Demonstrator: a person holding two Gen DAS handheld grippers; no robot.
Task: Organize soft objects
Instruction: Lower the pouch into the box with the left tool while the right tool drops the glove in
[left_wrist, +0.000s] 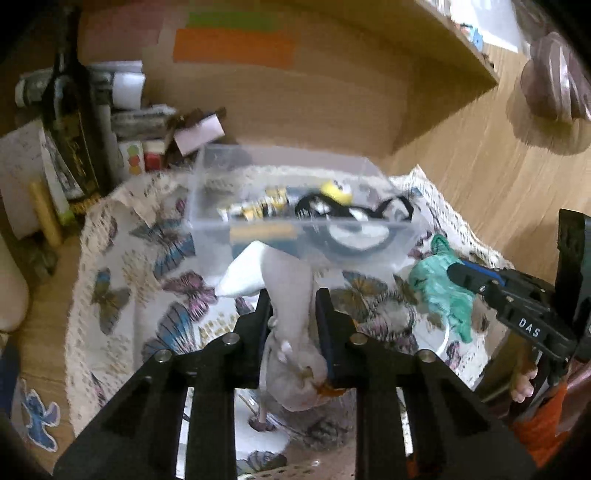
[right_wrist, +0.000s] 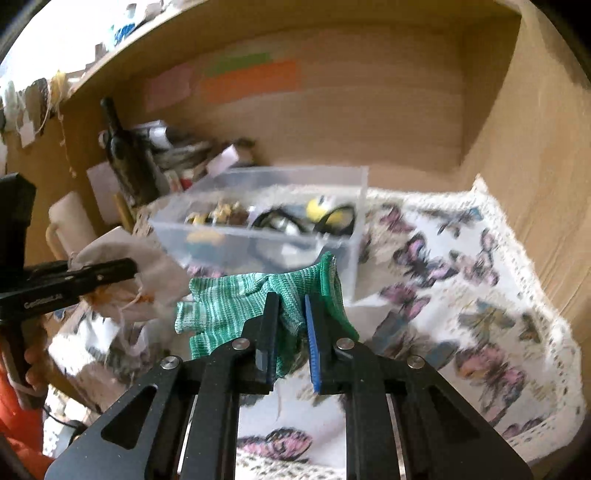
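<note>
A light wooden tabletop (right_wrist: 546, 206) sits inside a wooden alcove, with a back panel (right_wrist: 351, 122) and a side wall (right_wrist: 517, 122) of the same pale grain. Coloured paper notes, orange (right_wrist: 251, 81), green (right_wrist: 240, 61) and pink (right_wrist: 168, 88), are stuck on the back panel. A wooden shelf (left_wrist: 461, 40) runs above. A lace-edged cloth printed with butterflies (right_wrist: 461, 295) covers much of the tabletop. At the rear left corner stands a dark bottle (left_wrist: 70, 122) among stacked clutter. Light is warm and soft.

bin (right_wrist: 258, 236) sits on cloth (right_wrist: 461, 295), toys (right_wrist: 325, 216) inside; bottle (right_wrist: 125, 155) and clutter behind-left of it; glove (right_wrist: 236, 306) in front of bin, pouch (right_wrist: 147, 273) left of glove
</note>
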